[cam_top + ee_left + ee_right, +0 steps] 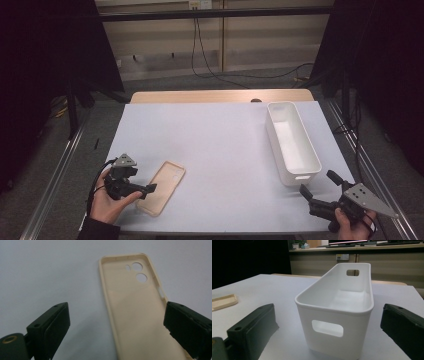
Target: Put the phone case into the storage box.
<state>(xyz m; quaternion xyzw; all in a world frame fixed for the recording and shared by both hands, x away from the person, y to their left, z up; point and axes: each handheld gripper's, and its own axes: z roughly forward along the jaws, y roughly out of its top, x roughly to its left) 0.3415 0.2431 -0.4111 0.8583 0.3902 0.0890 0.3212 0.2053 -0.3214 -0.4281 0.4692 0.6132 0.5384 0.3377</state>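
risk of slippage: the thin beige soft-plastic phone case (161,187) lies flat, hollow side up, at the near left of the white table sheet (215,145). the left gripper (116,322) stands wide open astride its near end, holding nothing; jaws may skate over the low rim or buckle it. the right gripper (329,322) waits open and empty before the long white plastic bin (337,305). the case's near end is cut off.
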